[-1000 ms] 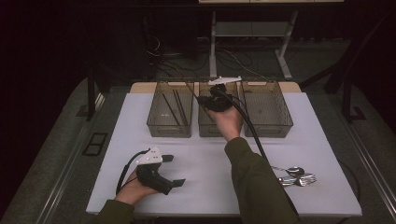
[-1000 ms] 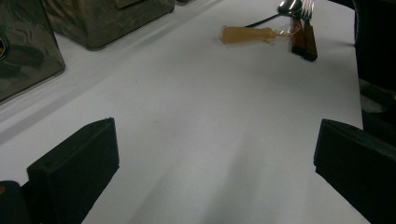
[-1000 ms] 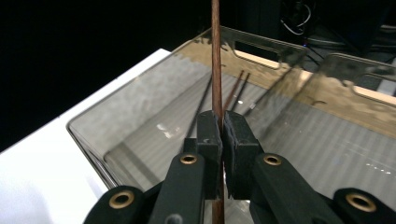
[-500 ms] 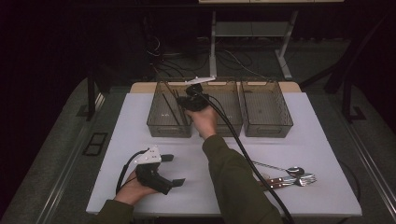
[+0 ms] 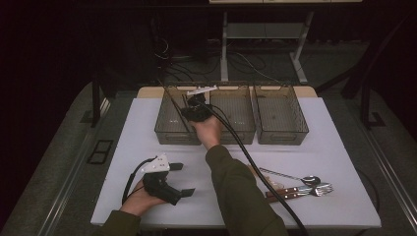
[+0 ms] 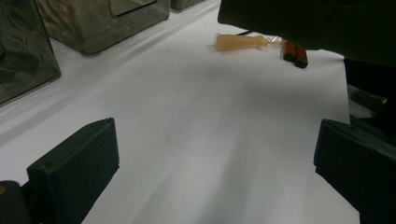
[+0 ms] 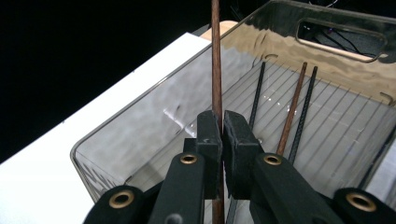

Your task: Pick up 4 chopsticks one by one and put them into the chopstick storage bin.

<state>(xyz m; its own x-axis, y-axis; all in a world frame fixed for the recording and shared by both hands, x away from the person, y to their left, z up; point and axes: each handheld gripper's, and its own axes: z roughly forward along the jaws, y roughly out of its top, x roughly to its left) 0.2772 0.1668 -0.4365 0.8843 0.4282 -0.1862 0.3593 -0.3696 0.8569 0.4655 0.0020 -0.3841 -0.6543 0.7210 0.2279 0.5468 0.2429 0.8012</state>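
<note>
A thin brown chopstick (image 7: pixel 215 56) stands upright between the pads of my right gripper (image 7: pixel 222 122), which is shut on it. That gripper (image 5: pixel 191 107) hangs over the right side of the left smoky plastic bin (image 5: pixel 164 129); the stick (image 5: pixel 169 96) slants up and to the left. Inside the bin lie three more chopsticks (image 7: pixel 292 109), one brown and two black. My left gripper (image 5: pixel 183 179) rests on the white table near the front left, jaws wide open with bare table between them (image 6: pixel 215 158).
A middle bin (image 5: pixel 236 130) and a right bin (image 5: pixel 282 132) stand in a row beside the left one. A spoon, forks and wooden-handled cutlery (image 5: pixel 305 186) lie at the front right. An amber translucent handle (image 6: pixel 238 42) lies behind the right sleeve.
My right gripper has carried the chopstick leftward, from over the middle bin to over the left bin, and sunk a little. The left gripper has stayed put.
</note>
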